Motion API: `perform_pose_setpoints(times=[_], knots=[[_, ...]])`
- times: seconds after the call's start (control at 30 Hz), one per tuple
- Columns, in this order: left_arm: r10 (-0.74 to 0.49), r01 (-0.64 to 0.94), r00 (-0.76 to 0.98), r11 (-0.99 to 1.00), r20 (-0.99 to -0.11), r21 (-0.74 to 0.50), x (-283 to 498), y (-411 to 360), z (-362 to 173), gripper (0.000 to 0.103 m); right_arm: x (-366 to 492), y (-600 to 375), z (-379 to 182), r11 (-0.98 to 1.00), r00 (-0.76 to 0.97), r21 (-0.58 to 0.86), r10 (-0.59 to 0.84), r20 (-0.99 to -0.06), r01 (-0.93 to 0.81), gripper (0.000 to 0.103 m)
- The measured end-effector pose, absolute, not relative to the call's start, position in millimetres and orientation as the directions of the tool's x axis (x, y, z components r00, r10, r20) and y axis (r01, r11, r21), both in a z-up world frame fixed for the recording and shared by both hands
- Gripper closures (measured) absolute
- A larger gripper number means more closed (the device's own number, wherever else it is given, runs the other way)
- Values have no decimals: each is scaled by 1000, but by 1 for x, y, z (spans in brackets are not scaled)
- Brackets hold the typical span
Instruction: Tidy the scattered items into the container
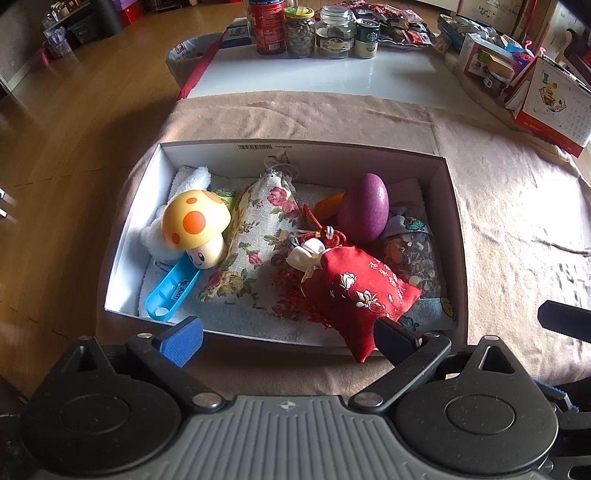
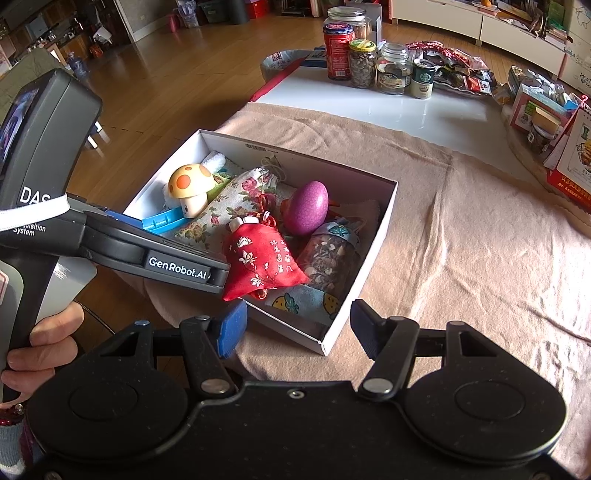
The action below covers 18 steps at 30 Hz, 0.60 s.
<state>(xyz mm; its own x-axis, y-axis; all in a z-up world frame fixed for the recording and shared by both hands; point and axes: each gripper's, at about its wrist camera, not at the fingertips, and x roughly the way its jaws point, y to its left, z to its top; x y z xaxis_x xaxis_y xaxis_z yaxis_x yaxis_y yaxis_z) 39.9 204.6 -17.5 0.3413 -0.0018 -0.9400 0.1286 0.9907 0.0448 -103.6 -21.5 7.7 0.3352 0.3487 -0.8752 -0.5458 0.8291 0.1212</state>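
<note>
A white cardboard box [image 1: 303, 147] [image 2: 314, 162] sits on a pink cloth. In it lie a yellow mushroom toy [image 1: 195, 221] [image 2: 188, 184], a floral bag [image 1: 258, 236] [image 2: 236, 199], a purple egg [image 1: 364, 206] [image 2: 308, 206], a blue scoop [image 1: 171, 291], a sachet of dried bits [image 1: 413, 258] [image 2: 328, 258] and a red embroidered pouch [image 1: 358, 288] [image 2: 264, 262]. The pouch's lower corner hangs over the near rim. My left gripper [image 1: 288, 338] is open over that rim, its right finger beside the pouch's corner. My right gripper [image 2: 298, 326] is open and empty above the box's near corner.
The pink cloth [image 1: 517, 221] [image 2: 480, 240] covers the table to the right of the box. Several jars and cans [image 1: 314, 33] [image 2: 369, 62] stand at the far end, with snack packets and a desk calendar [image 1: 554, 107] at the right. A hand [image 2: 44, 350] holds the left gripper's handle; wooden floor lies to the left.
</note>
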Motion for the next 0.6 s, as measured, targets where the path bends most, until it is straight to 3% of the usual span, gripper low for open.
perform_pose_setpoints(times=[0.6], knots=[[-24, 166, 369, 985, -929, 40, 36, 197, -12, 3, -104, -27, 4, 828, 329, 122, 346, -879, -547, 42]])
